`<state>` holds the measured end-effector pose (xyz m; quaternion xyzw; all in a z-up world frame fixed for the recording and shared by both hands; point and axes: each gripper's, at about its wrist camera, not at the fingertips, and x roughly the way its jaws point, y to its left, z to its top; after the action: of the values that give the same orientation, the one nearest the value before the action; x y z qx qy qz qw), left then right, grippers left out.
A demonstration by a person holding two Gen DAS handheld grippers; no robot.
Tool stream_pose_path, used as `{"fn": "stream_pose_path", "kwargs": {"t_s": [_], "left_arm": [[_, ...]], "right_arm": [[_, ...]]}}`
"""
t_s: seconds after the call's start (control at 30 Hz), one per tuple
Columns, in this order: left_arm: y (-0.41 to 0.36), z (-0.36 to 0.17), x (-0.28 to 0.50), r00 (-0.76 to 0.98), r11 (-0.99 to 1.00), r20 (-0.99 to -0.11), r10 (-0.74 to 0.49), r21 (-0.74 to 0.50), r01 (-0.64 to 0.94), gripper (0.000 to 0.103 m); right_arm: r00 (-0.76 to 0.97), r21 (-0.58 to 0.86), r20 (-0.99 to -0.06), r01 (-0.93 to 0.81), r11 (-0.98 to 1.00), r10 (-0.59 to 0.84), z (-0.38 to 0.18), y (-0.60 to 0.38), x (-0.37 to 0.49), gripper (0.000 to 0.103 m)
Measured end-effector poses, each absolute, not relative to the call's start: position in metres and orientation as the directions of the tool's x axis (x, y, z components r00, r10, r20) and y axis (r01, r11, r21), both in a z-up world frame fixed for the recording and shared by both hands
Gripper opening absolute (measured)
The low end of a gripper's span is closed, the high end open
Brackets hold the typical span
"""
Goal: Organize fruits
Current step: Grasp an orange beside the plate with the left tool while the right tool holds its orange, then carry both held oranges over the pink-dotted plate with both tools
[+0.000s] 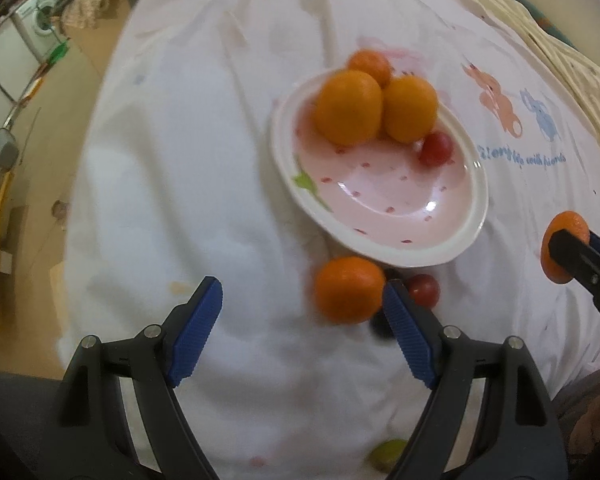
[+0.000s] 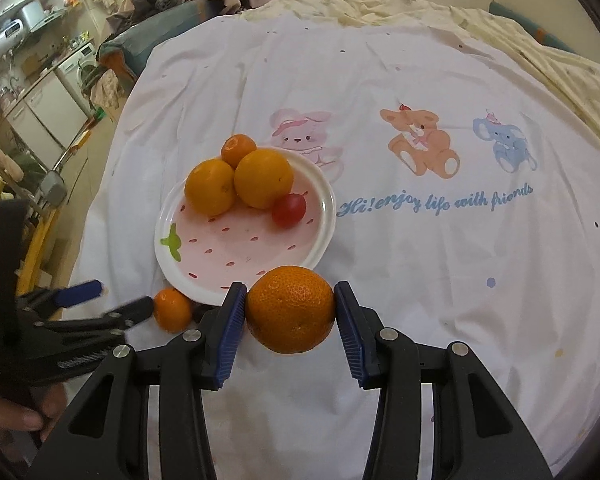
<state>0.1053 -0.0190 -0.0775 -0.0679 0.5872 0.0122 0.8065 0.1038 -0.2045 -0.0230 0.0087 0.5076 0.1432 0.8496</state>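
A pink strawberry-print plate [image 1: 384,196] [image 2: 228,252] lies on the white sheet. It holds two oranges [image 1: 348,107] [image 2: 210,187], with a small mandarin [image 1: 369,62] [image 2: 238,149] at its far rim and a red cherry tomato [image 1: 435,149] [image 2: 289,209]. My left gripper [image 1: 302,320] [image 2: 118,300] is open, with a loose mandarin [image 1: 349,290] [image 2: 173,309] beside its right finger. A red tomato [image 1: 423,289] and a dark fruit [image 1: 380,326] lie just past that finger. My right gripper [image 2: 290,314] is shut on a mandarin [image 2: 291,308] [image 1: 565,246] near the plate's front edge.
A green fruit [image 1: 386,454] lies on the sheet close under my left gripper. The white sheet [image 2: 420,260] with cartoon animals covers a bed; a cream quilt [image 2: 540,52] lies at the far right. The bed's left edge drops to a floor with a washing machine [image 1: 40,12].
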Motion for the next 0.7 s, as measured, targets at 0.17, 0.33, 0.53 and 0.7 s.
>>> {"fn": "stream_pose_path", "kwargs": {"t_s": [0.17,0.33,0.53,0.7], "left_arm": [[-0.035,-0.093,0.112,0.284,0.992,-0.954,-0.092,-0.114,-0.061,0.061],[-0.034,-0.097,0.113,0.265,0.982,-0.952,-0.151,-0.176,-0.073,0.038],[-0.031,-0.091,0.106,0.276,0.987,-0.953,-0.127,-0.15,-0.063,0.036],[-0.014,-0.078,0.097,0.309,0.983,-0.944,-0.116,-0.154,-0.102,0.036]], "right_arm": [[0.451,0.155,-0.856,-0.241,0.958,0.252,-0.022,-0.206,0.104,0.047],[0.442,0.168,-0.86,-0.229,0.959,0.256,-0.024,-0.211,0.106,0.047],[0.44,0.181,-0.858,-0.22,0.959,0.263,-0.025,-0.213,0.107,0.047],[0.438,0.185,-0.86,-0.209,0.96,0.261,-0.026,-0.216,0.108,0.047]]}}
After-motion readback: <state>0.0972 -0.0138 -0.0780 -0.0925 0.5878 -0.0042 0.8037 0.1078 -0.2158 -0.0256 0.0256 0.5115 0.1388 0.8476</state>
